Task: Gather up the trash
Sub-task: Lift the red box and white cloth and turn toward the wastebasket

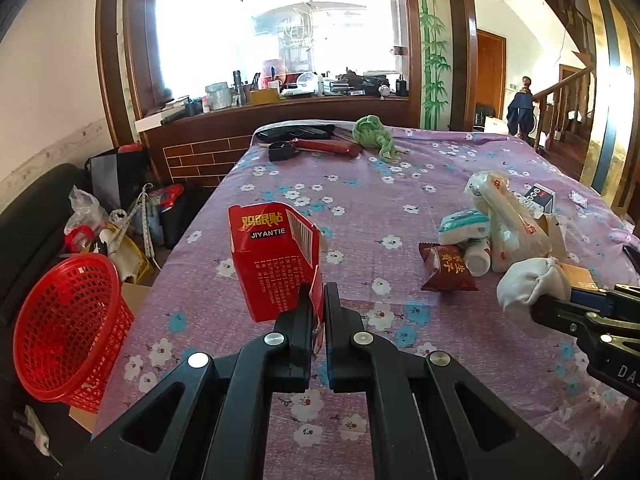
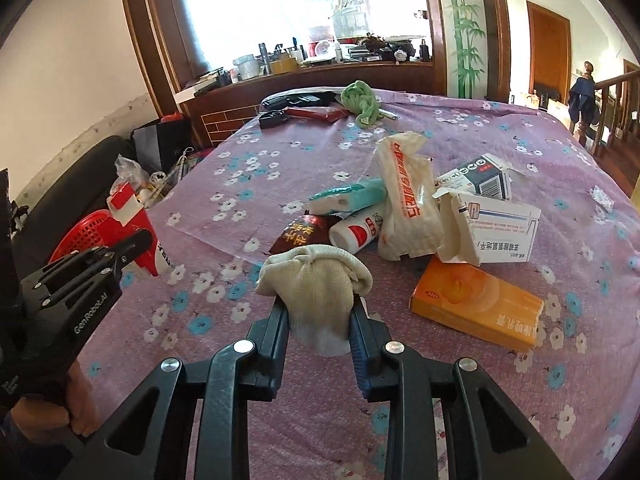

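My left gripper [image 1: 318, 292] is shut on the torn flap of a red cardboard box [image 1: 272, 256], holding it upright above the purple flowered tablecloth [image 1: 360, 200]. A red mesh basket [image 1: 68, 332] stands tilted beyond the table's left edge, left of the box. My right gripper [image 2: 320, 304] is shut on a cream cloth bundle [image 2: 316, 280], lifted just off the table in front of the trash pile. The right wrist view shows the left gripper [image 2: 136, 240] with the red box [image 2: 136, 216] at the left, over the basket [image 2: 86, 232].
The pile holds a brown snack wrapper [image 2: 304, 236], a white bottle [image 2: 358, 232], a teal pack [image 2: 348, 198], a crumpled bag [image 2: 404, 200], a white medicine box [image 2: 500, 224] and an orange box [image 2: 476, 308]. A green cloth [image 2: 362, 102] lies at the far end. Clutter fills the floor left.
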### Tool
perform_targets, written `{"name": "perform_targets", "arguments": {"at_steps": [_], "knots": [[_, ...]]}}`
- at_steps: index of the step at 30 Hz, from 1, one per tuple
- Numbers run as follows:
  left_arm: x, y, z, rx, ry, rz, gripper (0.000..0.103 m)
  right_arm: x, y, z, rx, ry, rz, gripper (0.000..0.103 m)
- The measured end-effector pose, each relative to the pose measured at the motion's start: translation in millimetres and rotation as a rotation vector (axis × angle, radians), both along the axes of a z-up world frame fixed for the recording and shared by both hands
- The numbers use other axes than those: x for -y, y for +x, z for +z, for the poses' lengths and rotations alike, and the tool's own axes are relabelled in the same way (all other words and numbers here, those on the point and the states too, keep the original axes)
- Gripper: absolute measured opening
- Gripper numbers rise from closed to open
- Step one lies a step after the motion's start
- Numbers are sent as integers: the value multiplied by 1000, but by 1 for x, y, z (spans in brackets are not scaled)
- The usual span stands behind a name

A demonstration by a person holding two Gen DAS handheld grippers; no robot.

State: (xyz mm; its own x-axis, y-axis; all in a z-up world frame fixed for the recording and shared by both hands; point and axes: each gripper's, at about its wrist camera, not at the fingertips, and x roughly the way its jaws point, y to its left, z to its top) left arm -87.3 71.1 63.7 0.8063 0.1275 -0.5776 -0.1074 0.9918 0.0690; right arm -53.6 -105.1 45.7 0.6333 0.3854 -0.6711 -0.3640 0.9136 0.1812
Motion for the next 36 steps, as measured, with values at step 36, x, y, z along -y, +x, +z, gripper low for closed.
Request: {"name": "perform_targets", "arguments": {"at_steps": [36], "knots": [[-2, -10, 12, 25, 46, 21, 5, -5, -7, 3, -3, 7, 27, 30]]}}
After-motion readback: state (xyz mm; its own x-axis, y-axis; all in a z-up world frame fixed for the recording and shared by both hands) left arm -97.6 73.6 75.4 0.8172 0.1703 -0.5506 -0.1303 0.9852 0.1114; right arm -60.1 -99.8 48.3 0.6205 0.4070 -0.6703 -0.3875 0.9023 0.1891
